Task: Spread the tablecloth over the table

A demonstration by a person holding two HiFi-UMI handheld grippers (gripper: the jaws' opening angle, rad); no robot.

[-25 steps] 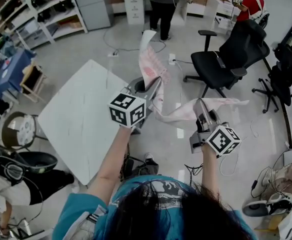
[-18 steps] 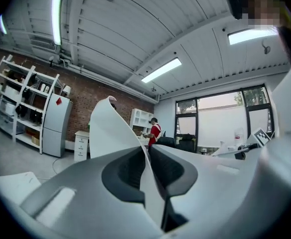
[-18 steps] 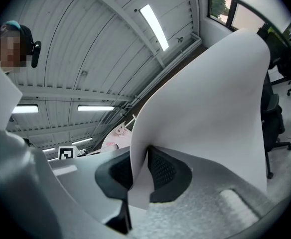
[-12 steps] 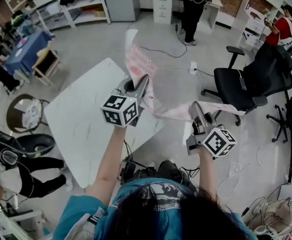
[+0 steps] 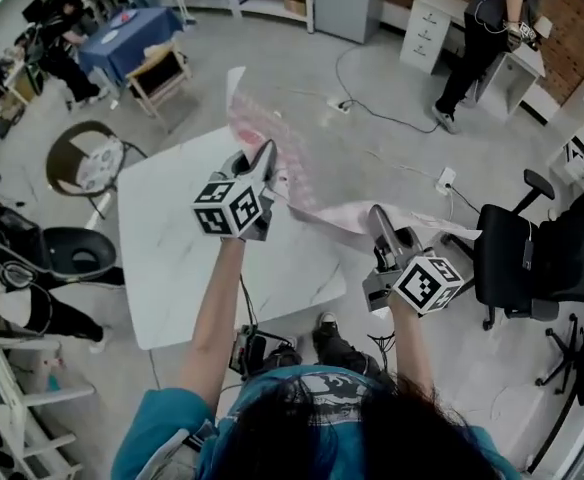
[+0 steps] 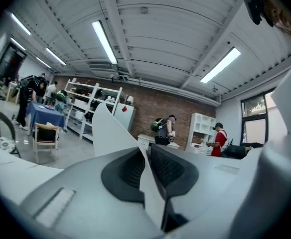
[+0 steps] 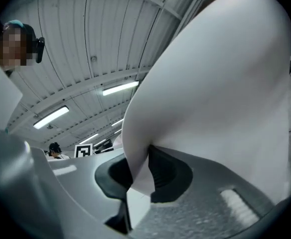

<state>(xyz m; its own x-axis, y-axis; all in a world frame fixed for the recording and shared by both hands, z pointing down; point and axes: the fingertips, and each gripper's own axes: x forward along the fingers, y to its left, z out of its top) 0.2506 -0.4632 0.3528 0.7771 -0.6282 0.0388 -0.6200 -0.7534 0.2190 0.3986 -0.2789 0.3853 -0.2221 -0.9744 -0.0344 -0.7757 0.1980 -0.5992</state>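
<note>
Clamping tablecloth (image 5: 322, 168): left hand-held gripper (image 5: 269, 150), right hand-held gripper (image 5: 377, 215) | hiding table (image 5: 172, 258) edge

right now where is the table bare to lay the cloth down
The white table is bare from its left edge to its near corner. Crowded along the far right edge, where the pink tablecloth hangs between left claw and right claw.

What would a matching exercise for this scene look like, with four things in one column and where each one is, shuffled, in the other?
Things:
1. tablecloth
2. white table
3. black office chair
4. blue table

Places:
A. far upper left of the head view
B. pinched by the left gripper and the right gripper, in the air
C. at the head view's right edge
D. below the left gripper

Pairs: 1-B, 2-D, 3-C, 4-A
</note>
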